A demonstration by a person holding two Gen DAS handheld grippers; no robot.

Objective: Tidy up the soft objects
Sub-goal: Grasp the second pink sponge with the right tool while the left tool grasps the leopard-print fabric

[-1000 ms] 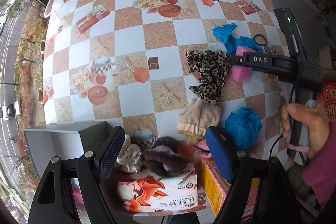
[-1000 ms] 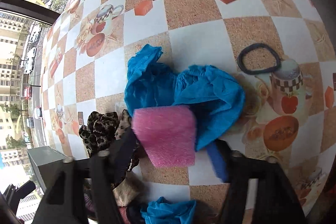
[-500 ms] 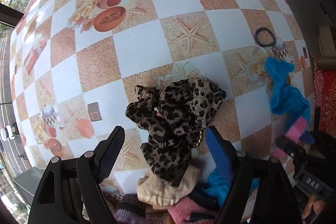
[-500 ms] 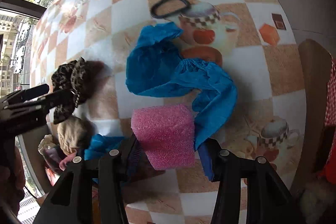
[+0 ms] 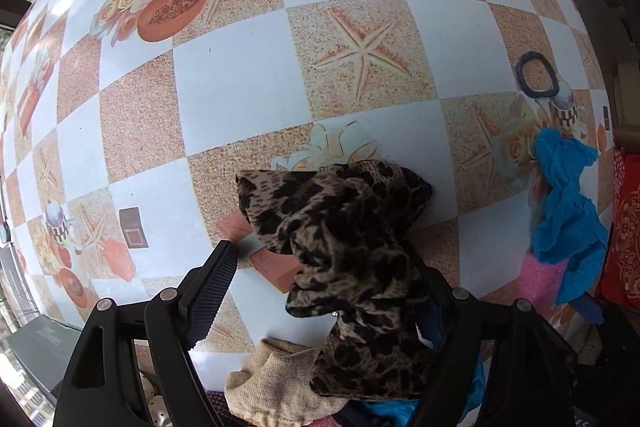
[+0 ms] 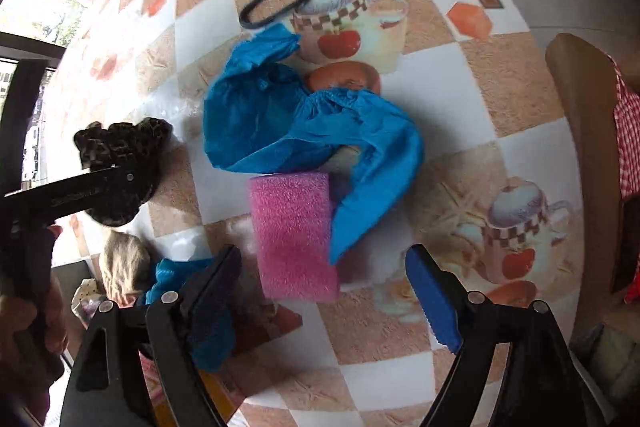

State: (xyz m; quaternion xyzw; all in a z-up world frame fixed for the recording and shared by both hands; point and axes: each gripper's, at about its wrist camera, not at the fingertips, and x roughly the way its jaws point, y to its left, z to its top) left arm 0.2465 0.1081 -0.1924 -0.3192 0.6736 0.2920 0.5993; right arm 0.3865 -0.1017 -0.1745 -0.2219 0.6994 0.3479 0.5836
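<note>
A leopard-print cloth (image 5: 344, 223) lies bunched on the patterned table, right in front of my left gripper (image 5: 320, 287). That gripper is open; its right finger is hidden behind the cloth. A beige knit piece (image 5: 276, 383) lies below it. My right gripper (image 6: 324, 291) is open around the near end of a pink sponge (image 6: 294, 235). A crumpled blue cloth (image 6: 288, 119) drapes over the sponge's far end. The sponge (image 5: 540, 279) and blue cloth (image 5: 568, 211) also show in the left wrist view. The leopard cloth (image 6: 120, 163) shows in the right wrist view.
A black hair tie (image 6: 274, 5) lies beyond the blue cloth. More blue fabric (image 6: 176, 275) and soft items sit by the table's near edge. The table edge (image 6: 532, 27) drops off at the right, with a red checked fabric (image 6: 628, 131) beyond.
My left gripper has moved forward from the box of soft items up to the leopard cloth. My right gripper has swung around the sponge and opened wider.
</note>
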